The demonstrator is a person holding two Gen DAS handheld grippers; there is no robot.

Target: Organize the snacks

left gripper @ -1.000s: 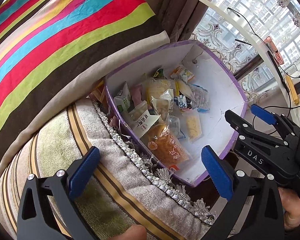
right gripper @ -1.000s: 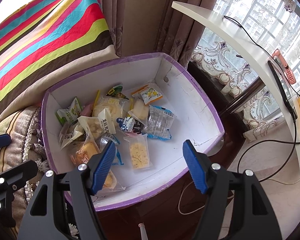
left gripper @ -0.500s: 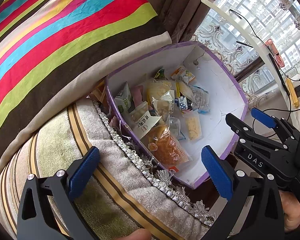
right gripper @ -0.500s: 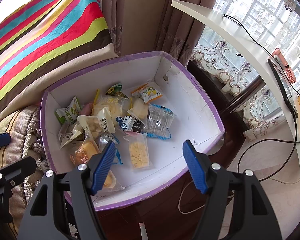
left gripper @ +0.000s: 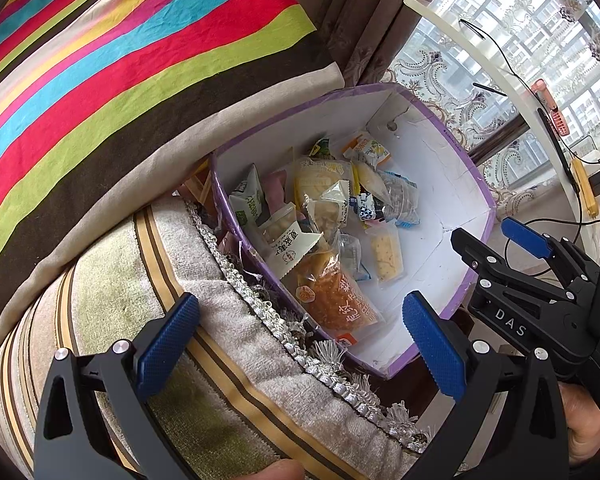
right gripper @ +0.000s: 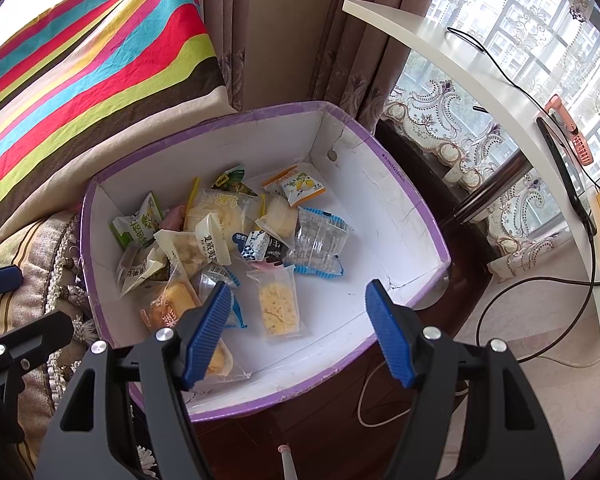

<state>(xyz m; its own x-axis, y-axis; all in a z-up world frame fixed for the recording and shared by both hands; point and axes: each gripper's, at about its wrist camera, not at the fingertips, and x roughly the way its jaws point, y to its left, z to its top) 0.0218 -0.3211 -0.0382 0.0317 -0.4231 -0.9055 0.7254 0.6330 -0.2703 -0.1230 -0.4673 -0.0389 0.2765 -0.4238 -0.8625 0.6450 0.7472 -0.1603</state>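
A white box with a purple rim (right gripper: 396,208) (left gripper: 452,184) holds several wrapped snacks in its left half: a clear pack of yellow biscuit (right gripper: 278,306), a green-and-white packet (right gripper: 138,226), an orange-edged lemon packet (right gripper: 296,184) and an orange cake pack (left gripper: 332,296). My right gripper (right gripper: 298,320) is open and empty, held above the box's near edge. My left gripper (left gripper: 300,344) is open and empty, over the cushion at the box's left side. The right gripper also shows in the left wrist view (left gripper: 496,248).
A striped cushion (left gripper: 120,64) leans behind the box. A fringed sofa cushion (left gripper: 220,340) lies left of it. Curtains (right gripper: 284,32), a white curved shelf (right gripper: 480,76) with cables, and a wooden floor (right gripper: 332,432) are to the right.
Both grippers have drifted slightly; the box sits a little lower and nearer in the views. Nothing was picked up or let go.
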